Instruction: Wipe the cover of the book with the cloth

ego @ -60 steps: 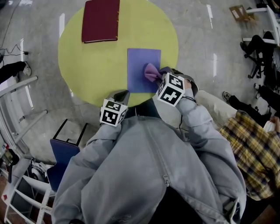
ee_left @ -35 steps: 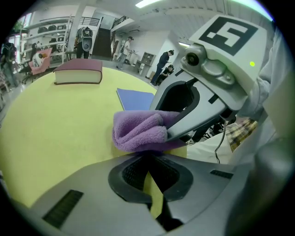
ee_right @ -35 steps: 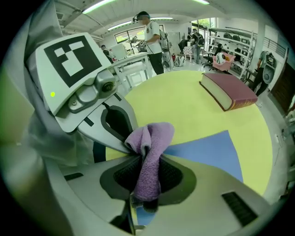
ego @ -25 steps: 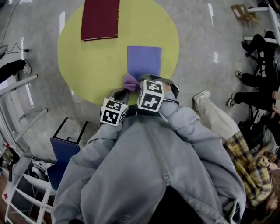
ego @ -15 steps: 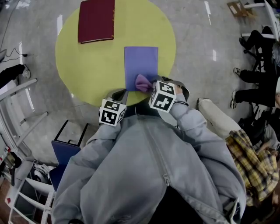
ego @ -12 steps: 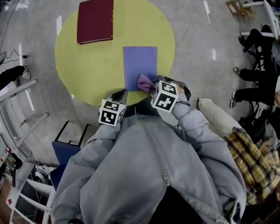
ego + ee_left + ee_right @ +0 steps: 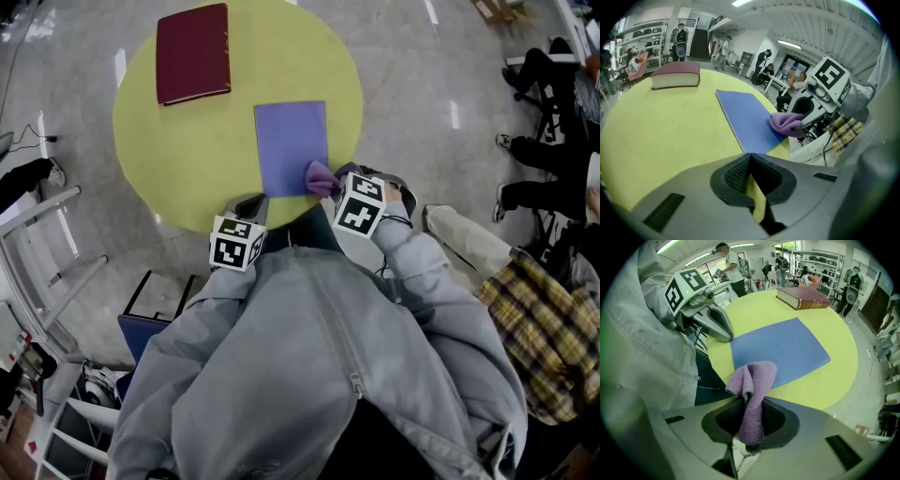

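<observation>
Purple cloth clamped in my right claw is sweeping rightward across the blue book, advancing the wipe; left claw is idling, jaws together.

A round table: thin book near centre, thick book at eleven o'clock, cloth at the thin book's five o'clock corner.

We are finding bare yellow table between the blue book and the maroon book, lying well apart. At the near edge the left gripper is blocking one side, and the right gripper with its cloth is crowding the blue book's near-right corner.
</observation>
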{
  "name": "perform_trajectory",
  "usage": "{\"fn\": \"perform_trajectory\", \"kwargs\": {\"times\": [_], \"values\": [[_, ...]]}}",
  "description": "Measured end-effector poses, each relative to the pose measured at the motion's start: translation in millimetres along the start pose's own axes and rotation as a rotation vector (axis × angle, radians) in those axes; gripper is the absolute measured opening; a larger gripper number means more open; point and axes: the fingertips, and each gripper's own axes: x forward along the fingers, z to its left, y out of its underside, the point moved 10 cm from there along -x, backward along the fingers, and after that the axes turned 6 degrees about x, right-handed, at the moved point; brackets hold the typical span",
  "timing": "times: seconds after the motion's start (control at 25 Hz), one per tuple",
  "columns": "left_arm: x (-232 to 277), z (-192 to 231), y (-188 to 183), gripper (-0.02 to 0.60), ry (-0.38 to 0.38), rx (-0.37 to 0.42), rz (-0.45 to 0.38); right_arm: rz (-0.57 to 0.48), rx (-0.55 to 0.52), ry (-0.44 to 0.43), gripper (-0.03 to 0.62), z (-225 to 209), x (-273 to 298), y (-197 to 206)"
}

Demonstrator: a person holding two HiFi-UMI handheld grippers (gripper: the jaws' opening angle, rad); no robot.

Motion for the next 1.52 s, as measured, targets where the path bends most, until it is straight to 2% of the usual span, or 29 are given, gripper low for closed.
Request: {"fn": "perform_trajectory", "kwargs": {"times": [0.28, 0.44, 0.6, 0.76, 0.96, 1.2, 1.52], "values": [[-2, -5, 2, 0.018, -0.001, 0.011, 0.023, 0.036, 0.06, 0.03, 0.101, 7, -8, 20], [-8, -7, 0, 0.018, -0.005, 0.01, 0.03, 0.005, 0.125, 0.053, 0.101, 9, -24, 27], [-19, -10, -22, 0.018, -0.014, 0.041, -0.02, -0.137, 0.215, 0.093, 0.101, 3, -58, 24], [-53, -20, -37, 0.018, -0.035, 0.07, -0.072, -0.312, 0.283, 0.134, 0.101, 19, -100, 6], [-89, -35, -90, 0.018, -0.091, 0.136, -0.24, -0.531, 0.305, 0.251, 0.101, 22, -161, -10], [-149, -61, -151, 0.018, -0.186, 0.213, -0.517, -0.808, 0.289, 0.412, 0.101, 40, -228, -30], [-225, -90, -193, 0.018, -0.308, 0.299, -0.826, -1.164, 0.354, 0.58, 0.102, 59, -286, -47]]}}
